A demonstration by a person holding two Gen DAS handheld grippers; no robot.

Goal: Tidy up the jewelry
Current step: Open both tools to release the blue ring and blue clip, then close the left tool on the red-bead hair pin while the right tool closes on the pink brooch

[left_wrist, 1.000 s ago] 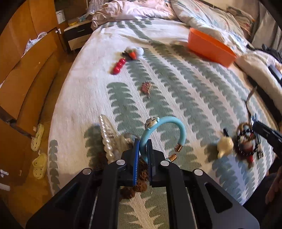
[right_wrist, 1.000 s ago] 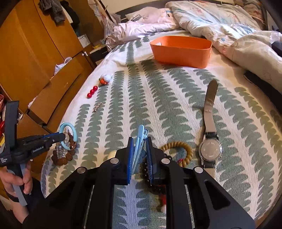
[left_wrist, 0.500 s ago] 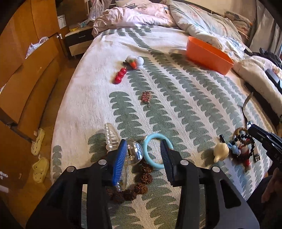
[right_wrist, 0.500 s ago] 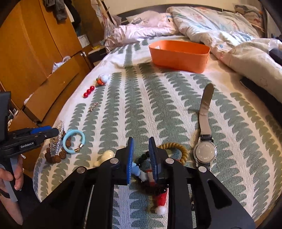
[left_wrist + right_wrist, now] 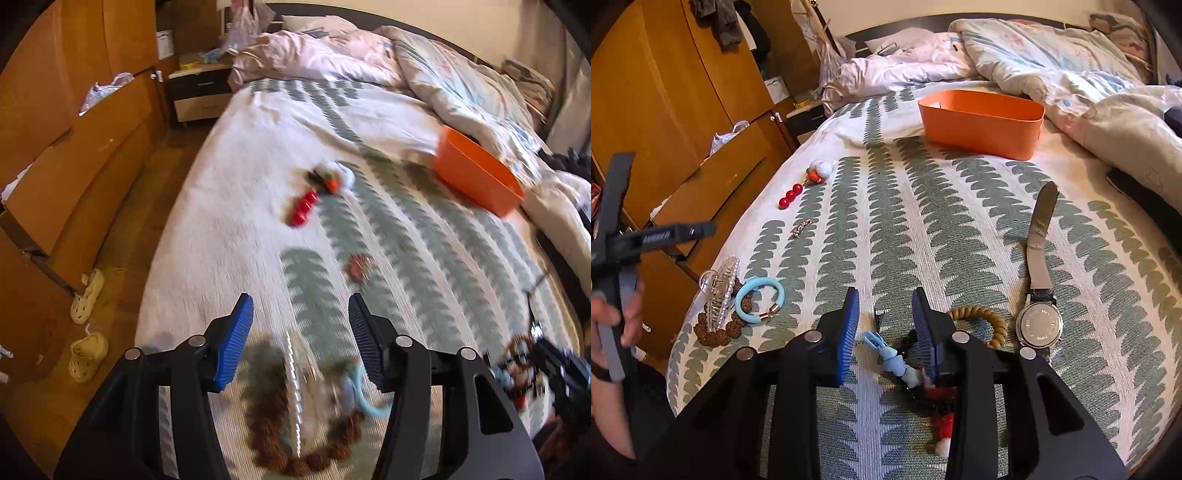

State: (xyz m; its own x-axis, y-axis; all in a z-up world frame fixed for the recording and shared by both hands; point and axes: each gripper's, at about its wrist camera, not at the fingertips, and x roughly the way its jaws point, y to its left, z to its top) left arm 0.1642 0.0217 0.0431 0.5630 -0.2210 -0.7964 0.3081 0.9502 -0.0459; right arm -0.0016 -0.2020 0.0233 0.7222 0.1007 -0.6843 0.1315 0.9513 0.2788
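Both claws released over the leaf-patterned bed (image 5: 960, 229): the left claw (image 5: 301, 332) above the light, springy pale-blue hair ring (image 5: 759, 299), the right claw (image 5: 884, 321) above a small, likely brittle blue plastic clip (image 5: 873, 339), best pinched across its body.

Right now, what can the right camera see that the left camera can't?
Only the right wrist view shows the watch, the tan bead bracelet and the blue clip between the open right gripper. Only the left wrist view shows the slippers on the floor. Both show the orange bin, red beads, blue bangle, pearl claw clip and brown bead loop. The left gripper is open too.
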